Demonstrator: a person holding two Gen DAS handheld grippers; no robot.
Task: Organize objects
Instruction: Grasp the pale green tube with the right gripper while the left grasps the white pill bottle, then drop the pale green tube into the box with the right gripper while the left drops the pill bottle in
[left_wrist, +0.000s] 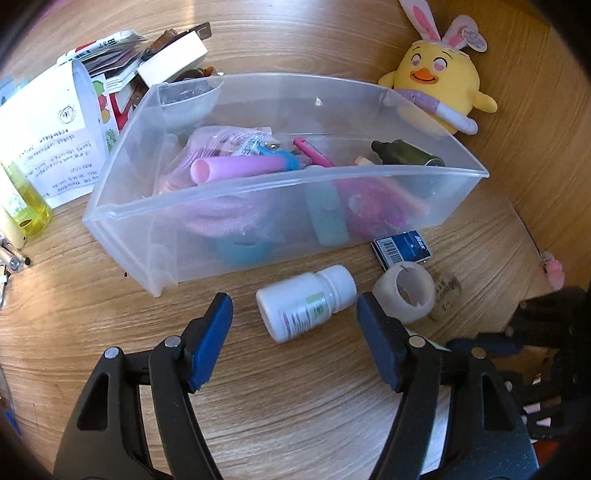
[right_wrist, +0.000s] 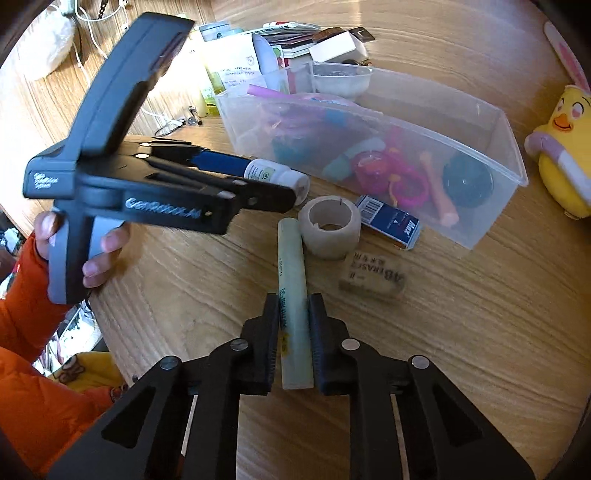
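Note:
A clear plastic bin (left_wrist: 221, 229) (right_wrist: 476, 229) on the wooden table holds pink, purple and blue small items and a dark bottle. A white pill bottle (left_wrist: 306, 301) (right_wrist: 277, 173) lies on its side in front of the bin. My left gripper (left_wrist: 293, 314) (right_wrist: 273, 181) is open, its blue fingers either side of the bottle without touching it. My right gripper (right_wrist: 293, 314) is shut on a pale green tube (right_wrist: 293, 280) that lies on the table, pointing toward a tape roll (right_wrist: 328, 225) (left_wrist: 404, 293).
A blue staple box (left_wrist: 402, 249) (right_wrist: 391, 221) and an eraser (right_wrist: 373, 278) lie by the tape. A yellow chick plush (left_wrist: 439, 85) (right_wrist: 565, 155) sits right of the bin. Papers, boxes and a yellow bottle (left_wrist: 26, 206) crowd the left back.

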